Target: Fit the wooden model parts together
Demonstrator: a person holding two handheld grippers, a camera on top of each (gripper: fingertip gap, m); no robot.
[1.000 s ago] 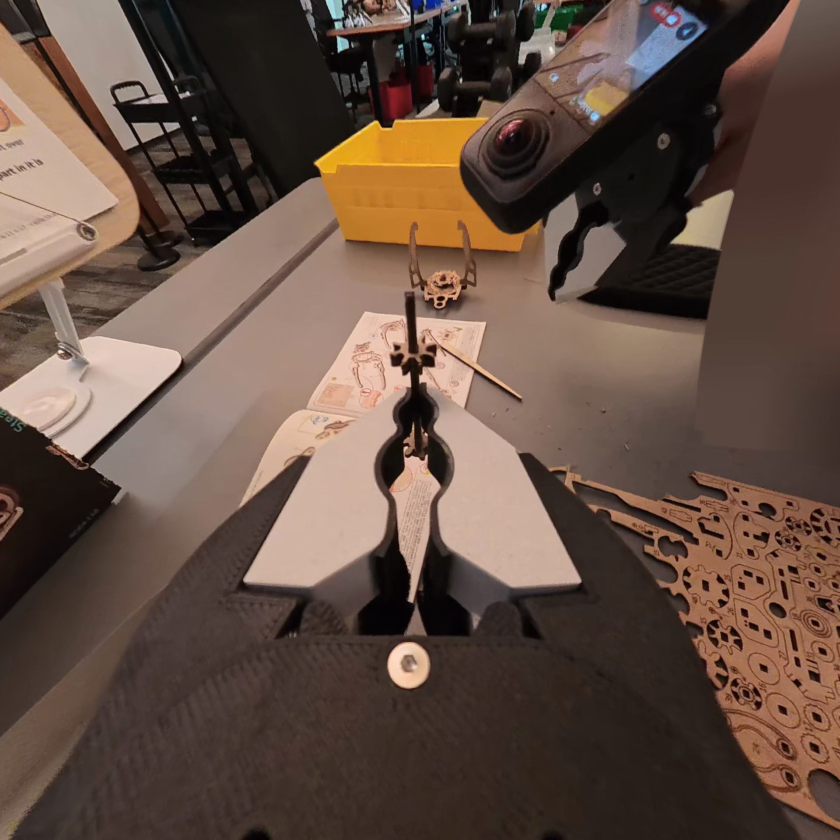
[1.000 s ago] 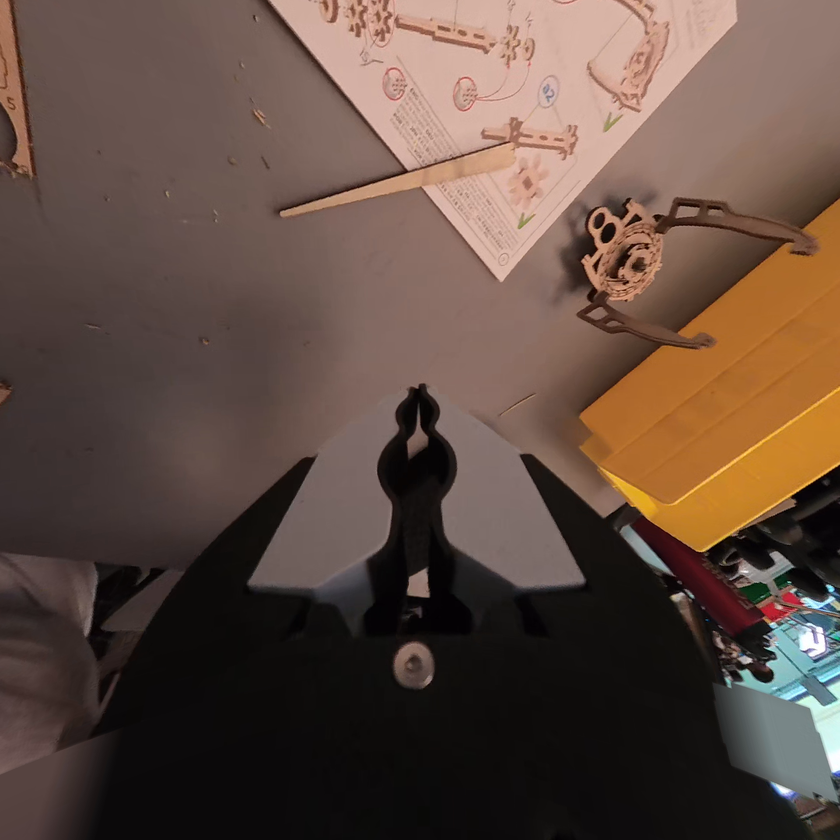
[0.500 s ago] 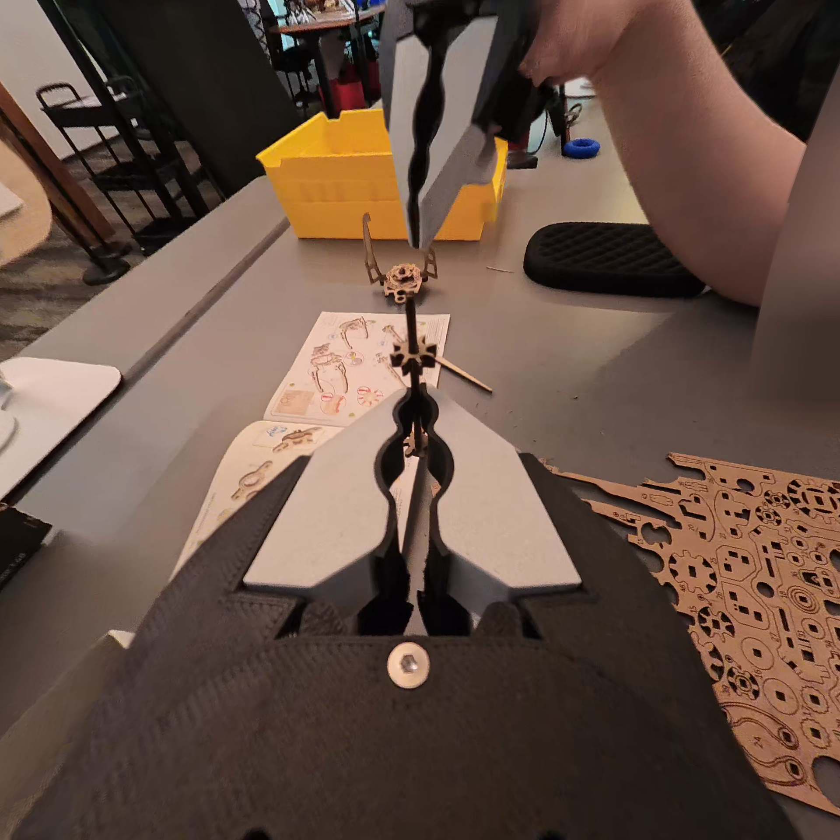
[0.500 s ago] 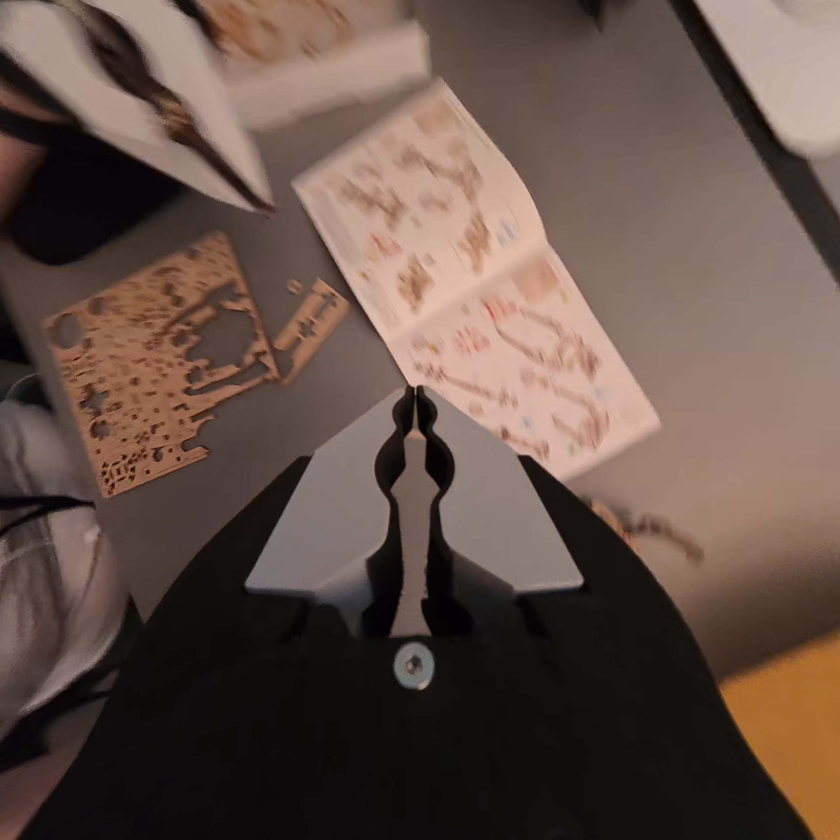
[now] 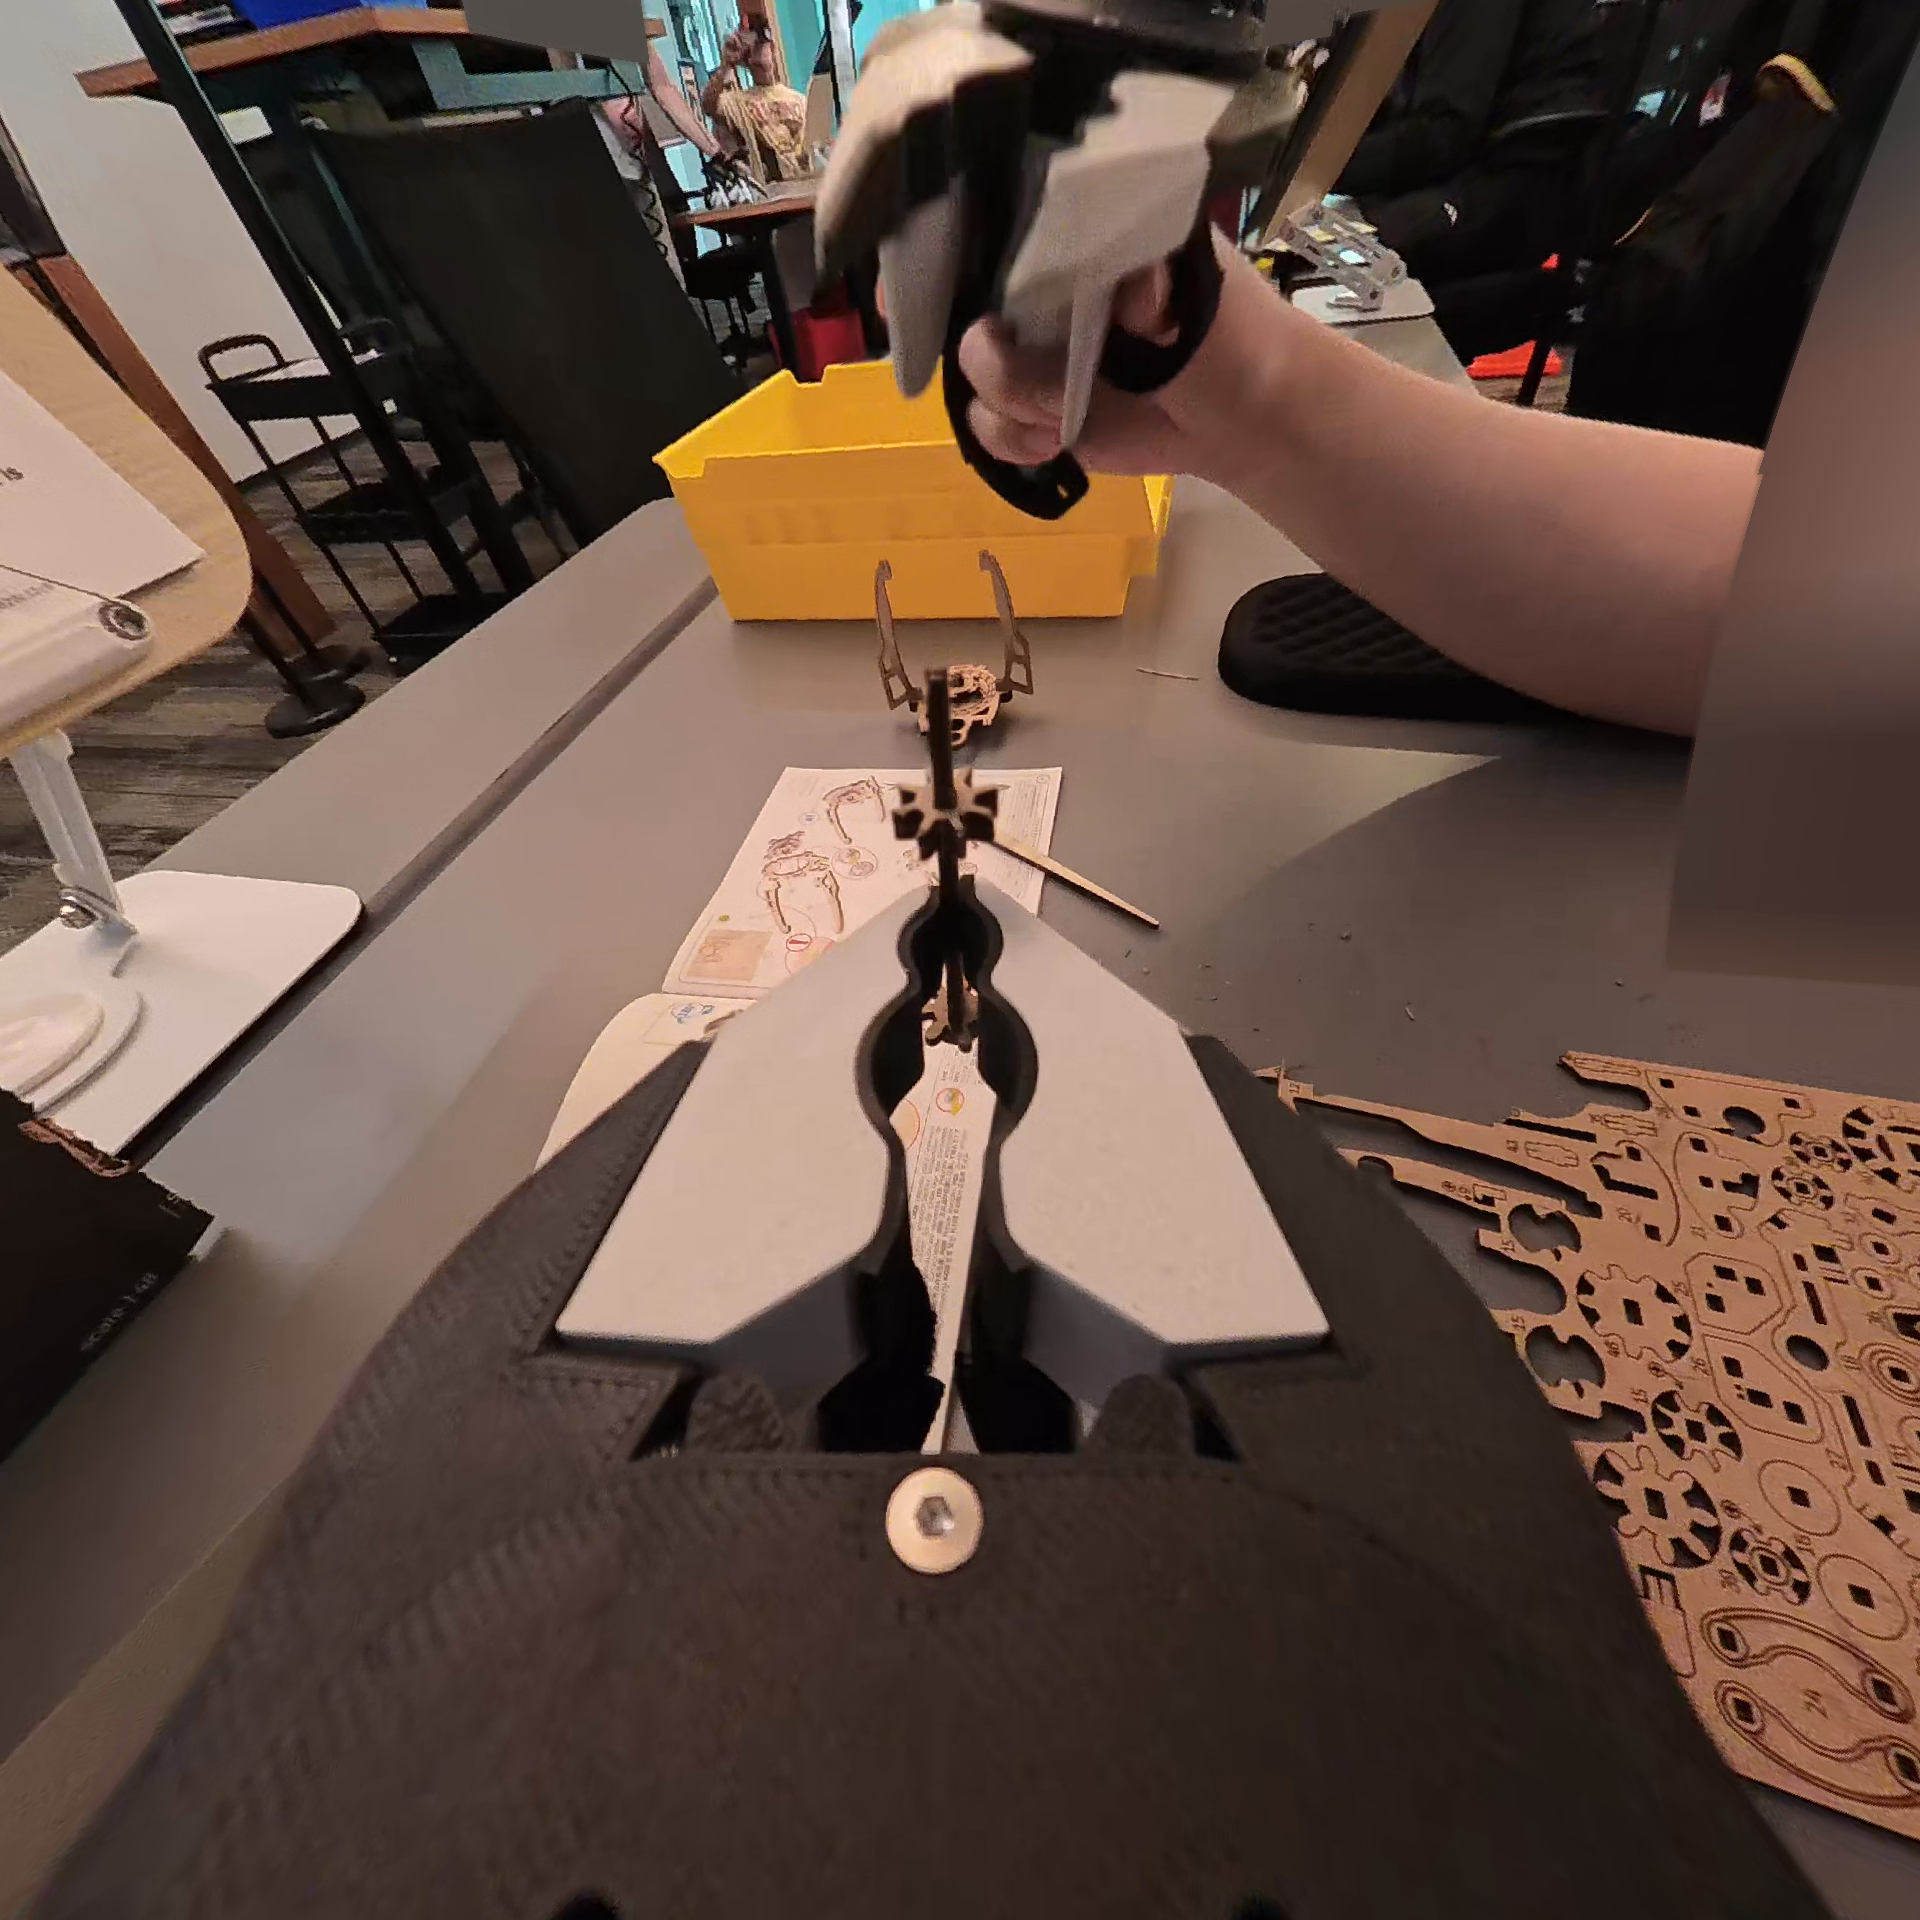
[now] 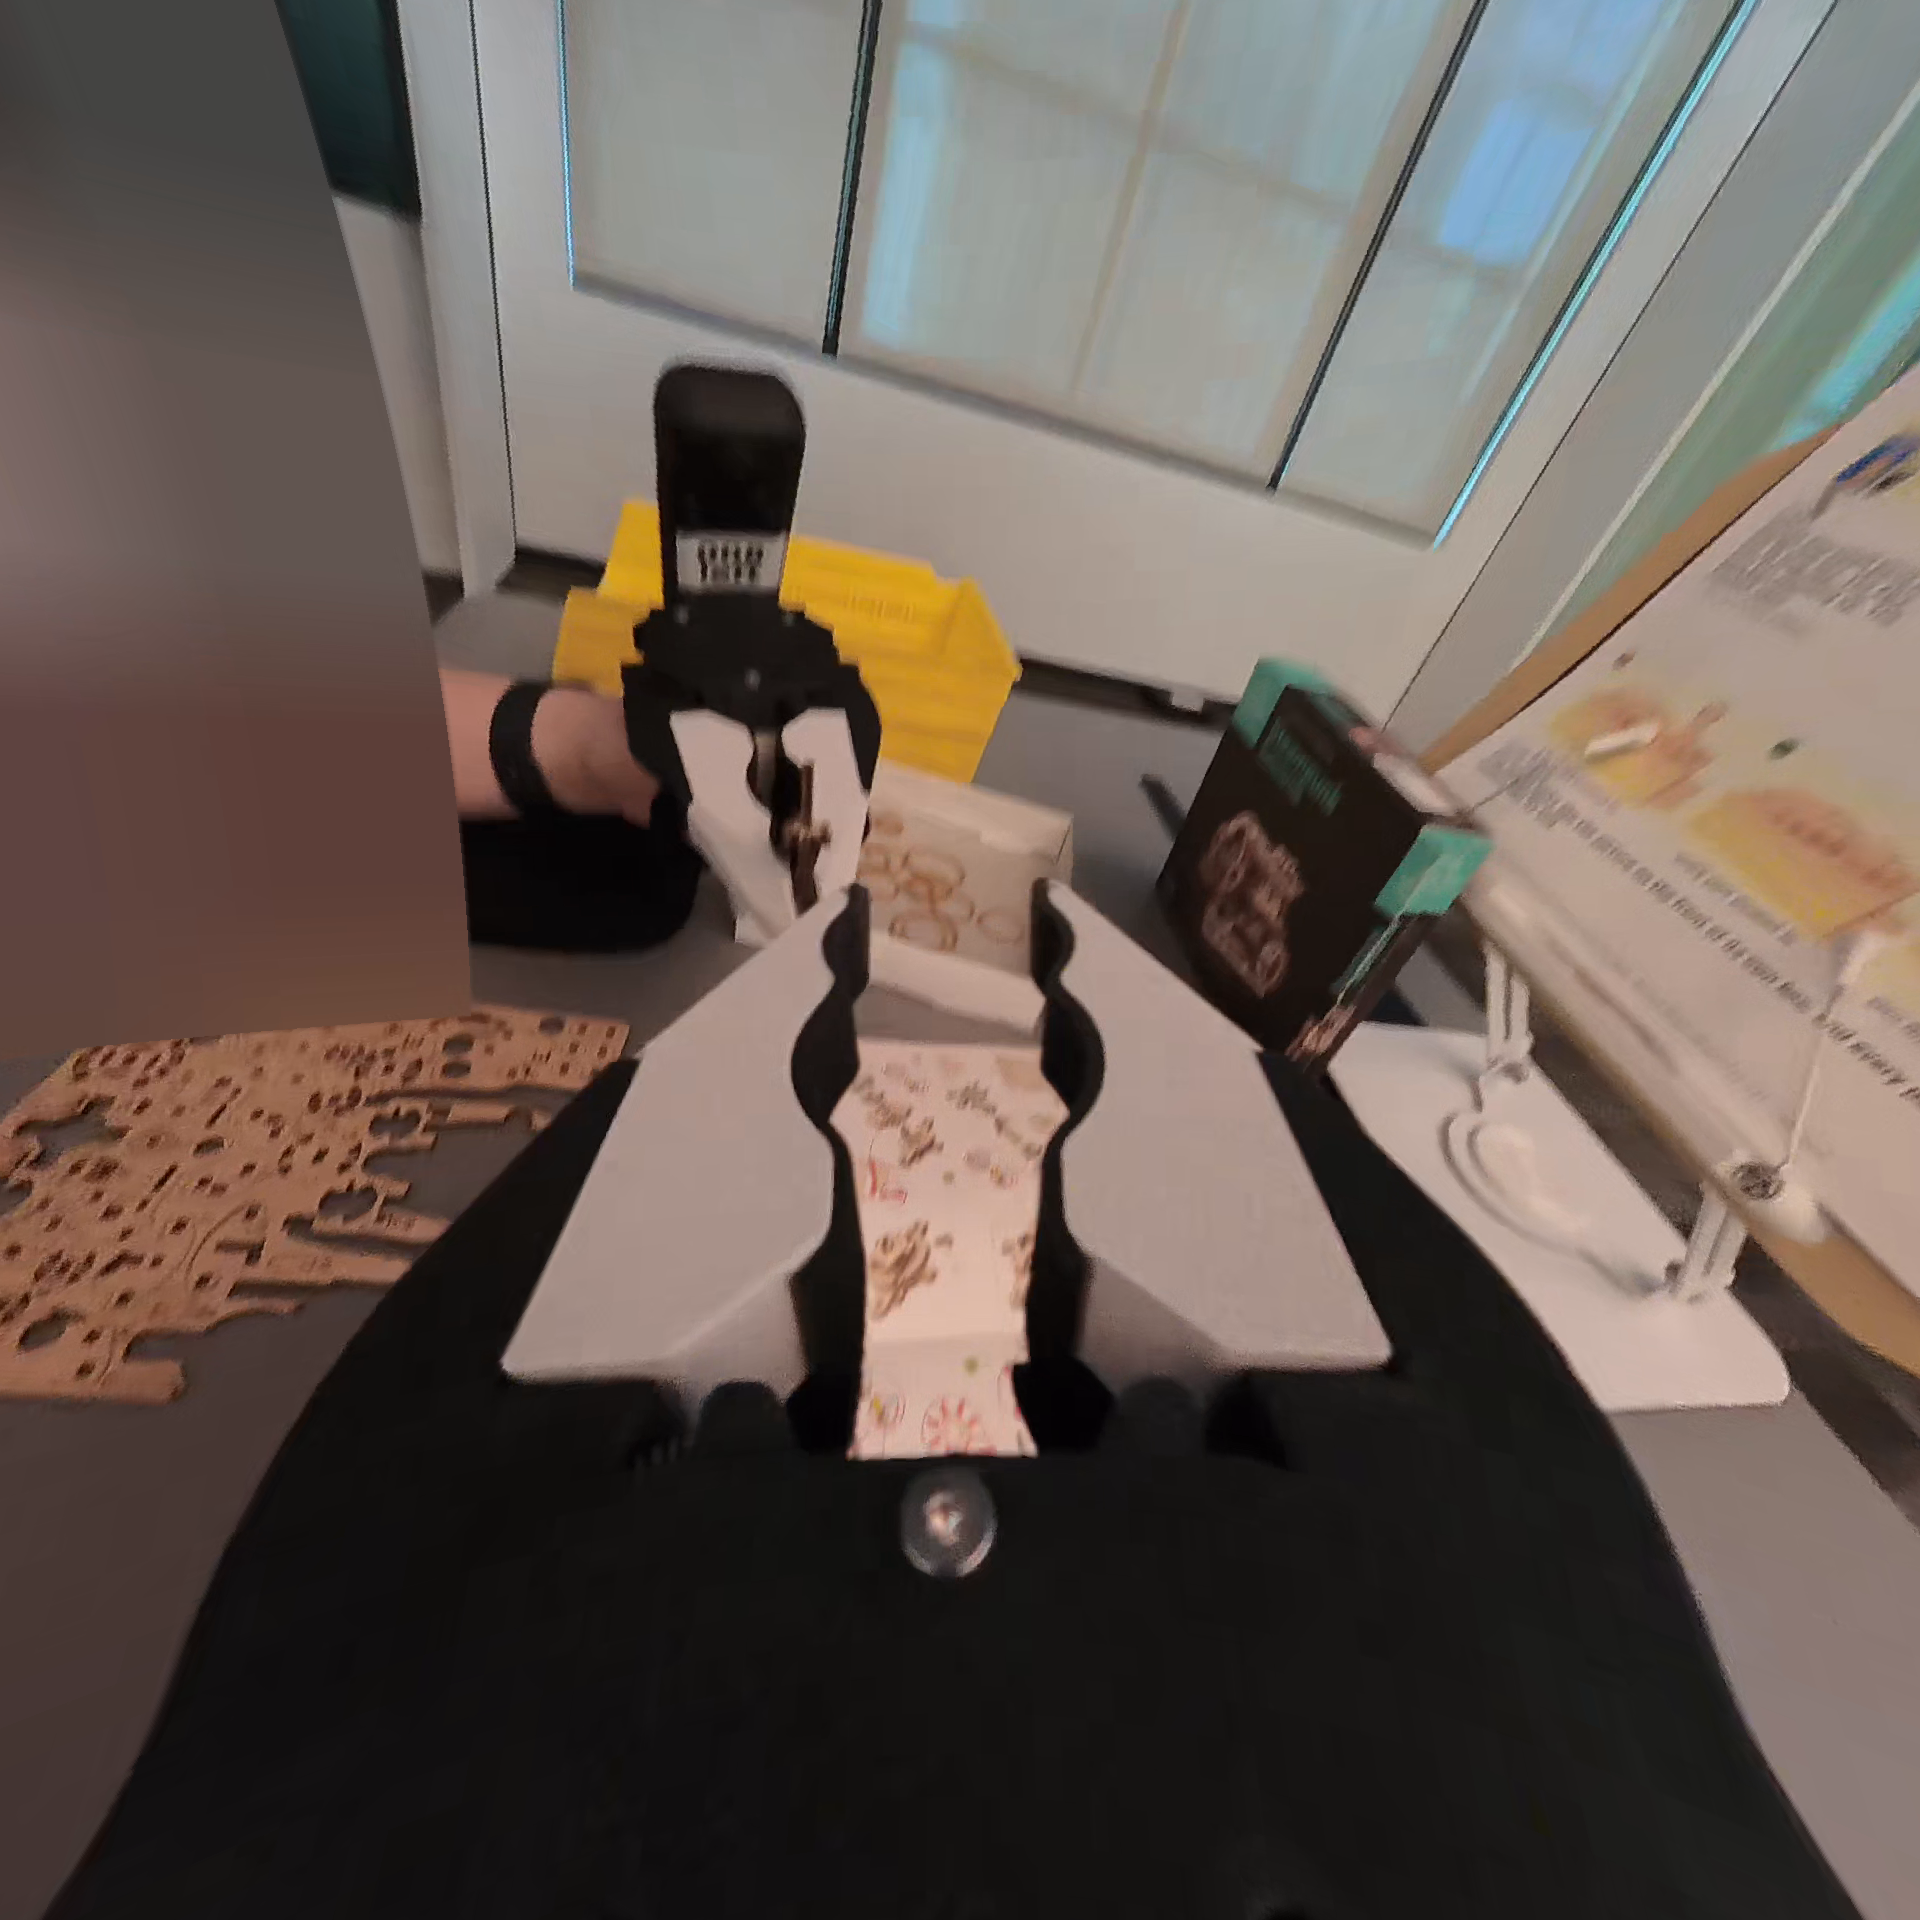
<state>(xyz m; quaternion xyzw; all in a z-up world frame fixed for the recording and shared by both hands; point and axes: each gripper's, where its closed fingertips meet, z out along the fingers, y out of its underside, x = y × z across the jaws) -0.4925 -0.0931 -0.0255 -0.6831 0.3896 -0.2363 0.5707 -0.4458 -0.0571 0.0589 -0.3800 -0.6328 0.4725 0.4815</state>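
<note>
Left tongs (image 5: 943, 904) grip a thin wooden axle with a small gear (image 5: 943, 812) on it, held upright above the grey table (image 5: 1351, 862). Right tongs (image 6: 948, 914) stand wide and empty, raised well above the table and facing the left pair.

Risk, as judged: the axle is slender and pinched at its lower end only; a sideways push from the right tongs could twist it out of the grip or snap it.

The half-built wooden assembly with two curved arms (image 5: 951, 665) lies beyond the instruction sheet (image 5: 831, 883), just before the yellow bin (image 5: 914, 540). A wooden pick (image 5: 1081, 883) lies beside the sheet. The laser-cut part sheet (image 5: 1704, 1351) lies to the right. Nothing stands between the axle and the assembly.
</note>
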